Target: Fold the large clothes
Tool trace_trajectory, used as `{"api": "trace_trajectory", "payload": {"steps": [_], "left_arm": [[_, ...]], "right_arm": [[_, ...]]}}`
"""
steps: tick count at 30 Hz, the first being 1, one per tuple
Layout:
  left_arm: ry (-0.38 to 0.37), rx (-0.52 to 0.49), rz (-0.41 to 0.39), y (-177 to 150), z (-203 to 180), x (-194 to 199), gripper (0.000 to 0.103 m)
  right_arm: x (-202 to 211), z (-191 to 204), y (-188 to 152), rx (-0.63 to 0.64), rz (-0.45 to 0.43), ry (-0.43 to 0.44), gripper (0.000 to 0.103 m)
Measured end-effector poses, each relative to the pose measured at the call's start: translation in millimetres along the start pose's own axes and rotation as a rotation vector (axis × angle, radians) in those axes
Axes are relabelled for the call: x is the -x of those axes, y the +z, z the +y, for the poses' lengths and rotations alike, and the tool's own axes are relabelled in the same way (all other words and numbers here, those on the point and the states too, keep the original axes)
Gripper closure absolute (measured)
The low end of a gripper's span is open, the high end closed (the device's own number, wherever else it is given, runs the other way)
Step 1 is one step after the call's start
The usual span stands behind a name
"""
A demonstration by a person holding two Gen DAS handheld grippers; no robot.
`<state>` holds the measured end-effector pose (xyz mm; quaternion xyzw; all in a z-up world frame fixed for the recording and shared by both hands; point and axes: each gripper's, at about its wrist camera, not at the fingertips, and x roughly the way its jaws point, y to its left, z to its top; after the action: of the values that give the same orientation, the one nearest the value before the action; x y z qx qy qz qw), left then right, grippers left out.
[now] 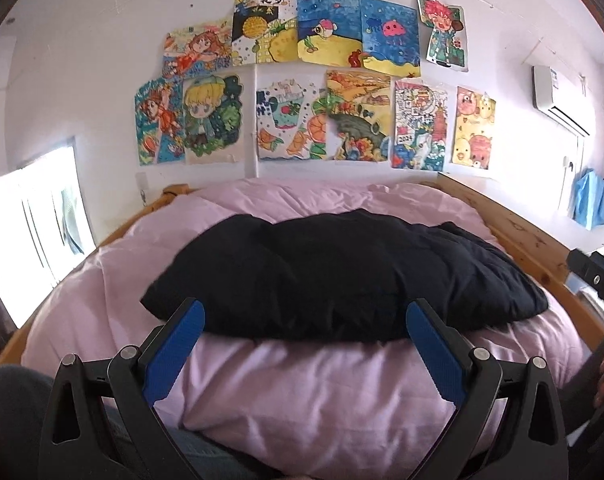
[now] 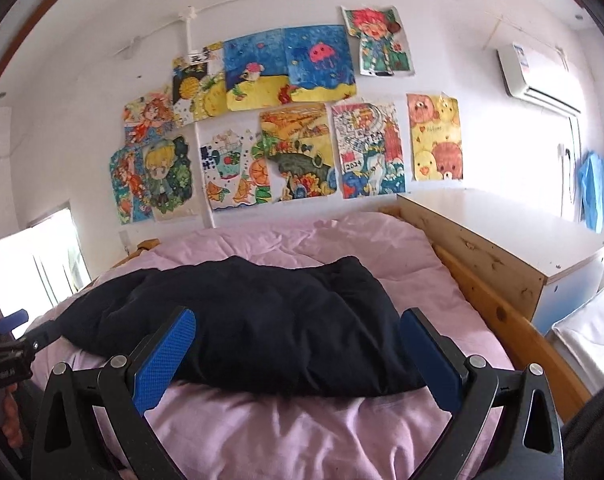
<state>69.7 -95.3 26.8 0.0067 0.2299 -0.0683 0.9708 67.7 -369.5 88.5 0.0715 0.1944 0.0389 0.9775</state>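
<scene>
A black garment (image 1: 341,276) lies folded in a thick, rounded bundle on the pink duvet (image 1: 302,392) of the bed. It also shows in the right wrist view (image 2: 254,320). My left gripper (image 1: 305,316) is open and empty, held above the duvet just short of the bundle's near edge. My right gripper (image 2: 298,322) is open and empty too, at the bundle's near edge, with its blue pads (image 2: 164,360) spread wide. The left gripper's tip (image 2: 10,320) shows at the left edge of the right wrist view.
A wooden bed frame (image 1: 533,248) runs around the duvet. A wooden cabinet with a white top (image 2: 501,236) stands to the right of the bed. Children's drawings (image 1: 302,80) cover the far wall. A bright window (image 1: 30,232) is at the left, an air conditioner (image 2: 537,80) high at the right.
</scene>
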Motion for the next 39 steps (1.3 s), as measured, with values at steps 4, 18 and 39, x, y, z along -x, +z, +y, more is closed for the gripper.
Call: {"api": "trace_trajectory", "payload": {"steps": [4,18,39], "left_arm": [[-0.001,0.002,0.002,-8,-1,12,0.004],[0.016,0.023,-0.004,-33,7,44,0.004],[0.004,0.0,0.007,-38,0,41,0.004]], "right_arm": [[7,12,-6,0.041,0.007,0.03,0.0],[23,44,-35,0.096,0.078,0.128,0.0],[17,40,-40,0.087,0.113,0.163,0.0]]}}
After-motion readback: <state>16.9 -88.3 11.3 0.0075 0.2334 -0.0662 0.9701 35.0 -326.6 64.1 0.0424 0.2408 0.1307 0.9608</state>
